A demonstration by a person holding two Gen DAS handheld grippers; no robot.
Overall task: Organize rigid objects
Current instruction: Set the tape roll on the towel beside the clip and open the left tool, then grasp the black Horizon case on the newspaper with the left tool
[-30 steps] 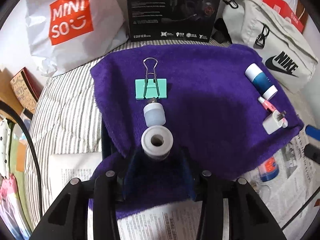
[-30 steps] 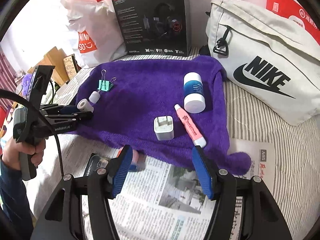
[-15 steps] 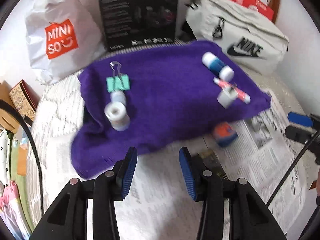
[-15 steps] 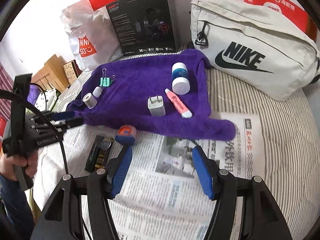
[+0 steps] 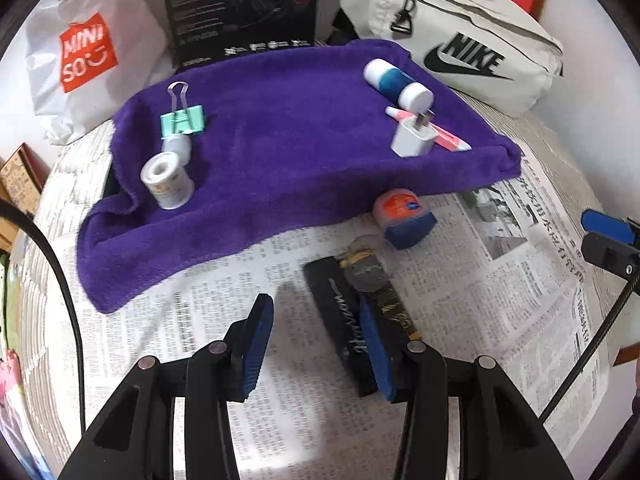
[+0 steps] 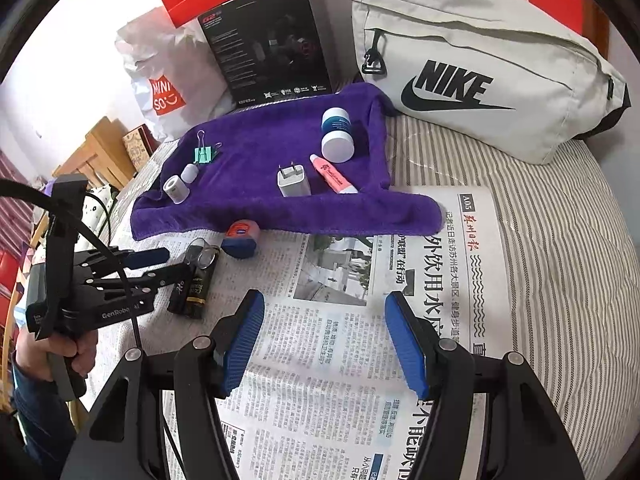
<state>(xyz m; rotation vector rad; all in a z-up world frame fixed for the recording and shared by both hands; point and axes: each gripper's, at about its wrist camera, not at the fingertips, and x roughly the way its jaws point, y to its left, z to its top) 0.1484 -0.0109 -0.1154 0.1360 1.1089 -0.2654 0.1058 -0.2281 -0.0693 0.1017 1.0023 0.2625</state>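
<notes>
Right, my left gripper (image 5: 316, 344) is partly open and empty, hanging over the black bar (image 5: 360, 316) low in the frame on the newspaper (image 5: 500, 280), one pad overlapping it. Right gripper (image 6: 324, 340) is wider, empty too. I'd centre the jaws across the bar's narrow width, avoid the blue tin (image 5: 404, 220) beside it, then carry it up onto the purple towel (image 5: 288, 128).
</notes>
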